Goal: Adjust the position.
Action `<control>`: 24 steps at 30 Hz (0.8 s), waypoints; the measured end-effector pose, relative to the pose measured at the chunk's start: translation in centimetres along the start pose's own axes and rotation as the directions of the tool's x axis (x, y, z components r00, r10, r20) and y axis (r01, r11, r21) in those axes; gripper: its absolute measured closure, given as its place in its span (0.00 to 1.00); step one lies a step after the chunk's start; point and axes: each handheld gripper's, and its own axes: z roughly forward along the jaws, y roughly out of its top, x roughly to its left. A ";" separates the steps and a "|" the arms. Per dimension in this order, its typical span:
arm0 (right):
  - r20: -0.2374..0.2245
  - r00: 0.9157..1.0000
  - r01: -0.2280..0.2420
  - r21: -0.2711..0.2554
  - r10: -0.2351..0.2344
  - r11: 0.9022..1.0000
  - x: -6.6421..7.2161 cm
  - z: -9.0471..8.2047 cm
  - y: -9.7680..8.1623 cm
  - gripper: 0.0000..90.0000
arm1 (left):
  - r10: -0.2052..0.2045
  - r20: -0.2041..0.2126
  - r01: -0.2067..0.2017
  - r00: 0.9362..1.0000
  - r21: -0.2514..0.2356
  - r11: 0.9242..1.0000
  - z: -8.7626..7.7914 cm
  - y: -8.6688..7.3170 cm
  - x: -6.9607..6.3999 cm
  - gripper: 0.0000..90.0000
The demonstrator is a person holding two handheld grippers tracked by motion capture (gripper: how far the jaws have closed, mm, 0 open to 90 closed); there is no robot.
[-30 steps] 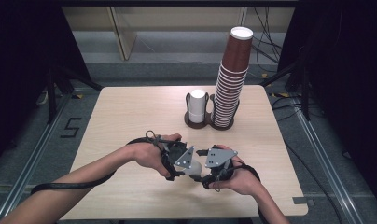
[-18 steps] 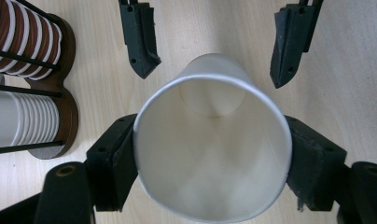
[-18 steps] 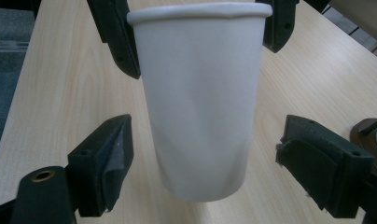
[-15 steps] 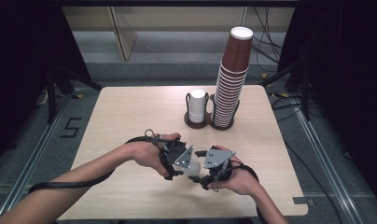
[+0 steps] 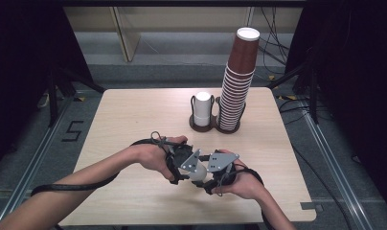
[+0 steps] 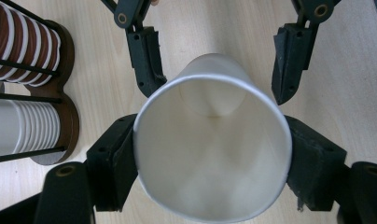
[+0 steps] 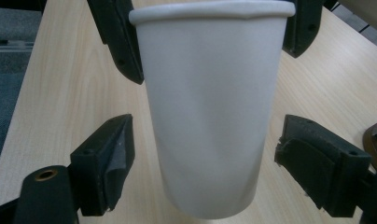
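A white paper cup (image 5: 197,174) lies on its side just above the table's near half, between my two grippers. The left gripper (image 5: 183,164) is shut on the cup (image 6: 212,154) near its rim, with both jaws pressed against the wall. I see straight into its open mouth in the left gripper view. Facing it, the right gripper (image 5: 214,170) is open. In the right gripper view its jaws stand to either side of the cup's lower body (image 7: 210,121), with a gap on each side. The right gripper's fingertips (image 6: 284,91) flank the cup's base.
At the back of the wooden table (image 5: 129,115) stands a dark wooden holder (image 5: 203,127). It carries a short stack of white cups (image 5: 202,108) and a tall stack of brown cups (image 5: 238,76). Cables trail from both hands toward the near edge.
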 end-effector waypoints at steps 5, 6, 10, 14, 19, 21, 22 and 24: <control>-0.015 1.000 0.000 0.013 0.000 1.000 0.1 0.2 0.0 0.24 | 0.012 0.004 -0.012 1.000 -0.006 1.000 0.1 0.3 -0.1 0.30; -0.014 1.000 0.003 0.018 -0.002 1.000 0.1 0.3 -0.1 0.25 | 0.050 0.007 -0.050 0.999 0.028 0.998 -0.1 0.4 0.2 0.30; -0.015 1.000 -0.004 0.018 0.004 1.000 0.1 0.5 -0.2 0.26 | 0.031 0.010 -0.031 0.999 0.016 0.999 -0.2 0.4 0.0 0.30; -0.015 1.000 -0.001 0.019 0.001 1.000 0.0 0.6 -0.2 0.27 | 0.034 0.011 -0.034 0.999 0.016 0.999 -0.2 0.4 0.0 0.30; -0.006 1.000 0.015 0.020 -0.014 1.000 0.0 0.7 -0.1 0.28 | 0.021 0.018 -0.021 1.000 0.002 1.000 0.0 0.7 -0.1 0.30; -0.022 1.000 0.006 0.028 -0.005 1.000 0.1 0.8 -0.2 0.28 | 0.034 0.023 -0.035 0.999 0.010 0.999 0.2 0.9 -0.4 0.30; -0.022 1.000 0.006 0.028 -0.005 1.000 0.1 0.8 -0.2 0.28 | 0.034 0.023 -0.035 0.999 0.010 0.999 0.2 0.9 -0.4 0.30; -0.021 1.000 0.001 0.032 0.000 1.000 0.3 0.9 -0.2 0.29 | 0.041 0.025 -0.041 0.999 0.013 0.999 0.2 1.0 -0.4 0.30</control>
